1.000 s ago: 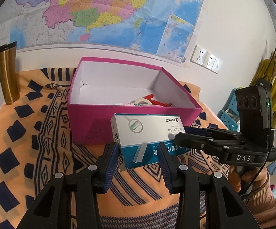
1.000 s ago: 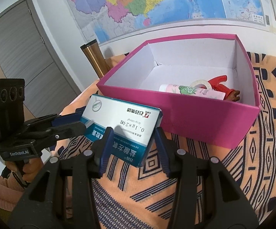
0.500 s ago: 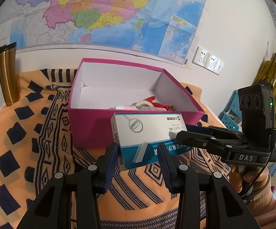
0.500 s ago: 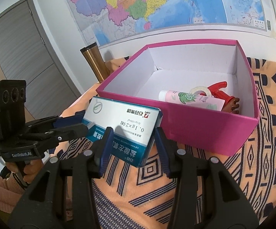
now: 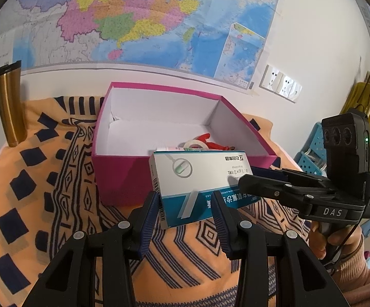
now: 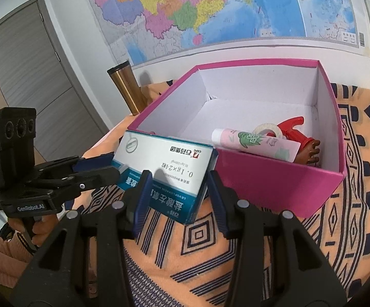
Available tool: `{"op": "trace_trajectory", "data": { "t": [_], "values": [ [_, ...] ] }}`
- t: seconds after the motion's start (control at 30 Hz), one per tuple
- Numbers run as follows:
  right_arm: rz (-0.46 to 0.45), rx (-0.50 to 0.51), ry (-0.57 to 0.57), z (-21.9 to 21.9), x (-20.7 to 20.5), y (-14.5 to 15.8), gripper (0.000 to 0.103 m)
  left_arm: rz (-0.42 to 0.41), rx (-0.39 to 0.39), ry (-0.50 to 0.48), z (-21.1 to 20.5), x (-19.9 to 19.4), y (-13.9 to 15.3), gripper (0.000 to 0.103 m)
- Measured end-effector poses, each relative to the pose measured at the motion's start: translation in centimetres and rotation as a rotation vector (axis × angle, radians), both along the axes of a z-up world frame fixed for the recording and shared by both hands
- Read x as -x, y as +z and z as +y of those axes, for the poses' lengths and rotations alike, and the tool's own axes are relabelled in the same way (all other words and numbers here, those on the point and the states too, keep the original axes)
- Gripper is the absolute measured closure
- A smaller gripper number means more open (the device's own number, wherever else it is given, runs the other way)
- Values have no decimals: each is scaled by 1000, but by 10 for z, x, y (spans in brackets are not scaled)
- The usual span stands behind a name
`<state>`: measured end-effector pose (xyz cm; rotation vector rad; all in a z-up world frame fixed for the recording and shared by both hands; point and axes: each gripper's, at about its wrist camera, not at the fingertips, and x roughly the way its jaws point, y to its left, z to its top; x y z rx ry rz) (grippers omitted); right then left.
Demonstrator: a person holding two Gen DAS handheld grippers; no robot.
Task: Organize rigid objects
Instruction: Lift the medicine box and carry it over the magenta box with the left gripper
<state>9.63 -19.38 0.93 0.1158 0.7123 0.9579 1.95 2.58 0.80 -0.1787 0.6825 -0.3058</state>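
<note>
A white and teal medicine box (image 5: 200, 184) is held in the air just in front of the pink box's near wall. Both grippers grip it: my left gripper (image 5: 185, 204) at one end and my right gripper (image 6: 177, 192) at the other. The box also shows in the right wrist view (image 6: 169, 171). The open pink cardboard box (image 5: 123, 174) stands on the patterned cloth. Inside it lie a pink tube (image 6: 254, 143), a tape roll (image 6: 266, 130) and a red toy (image 6: 297, 133).
A gold tumbler (image 5: 8, 105) stands at the far left by the wall, also seen in the right wrist view (image 6: 126, 89). An orange cloth with dark patterns (image 5: 44, 184) covers the table. A map hangs on the wall behind.
Both grippers have raised the medicine box a little, so that more of the pink box's inside shows. The grip has not changed.
</note>
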Motion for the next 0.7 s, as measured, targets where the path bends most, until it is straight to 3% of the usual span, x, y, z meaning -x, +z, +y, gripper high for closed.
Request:
{"op": "trace_trajectory", "data": {
  "t": [0.7],
  "values": [
    [-18,-12,-9,3,-7,9,55,-15,0,12,6,-14,5,62]
  ]
}}
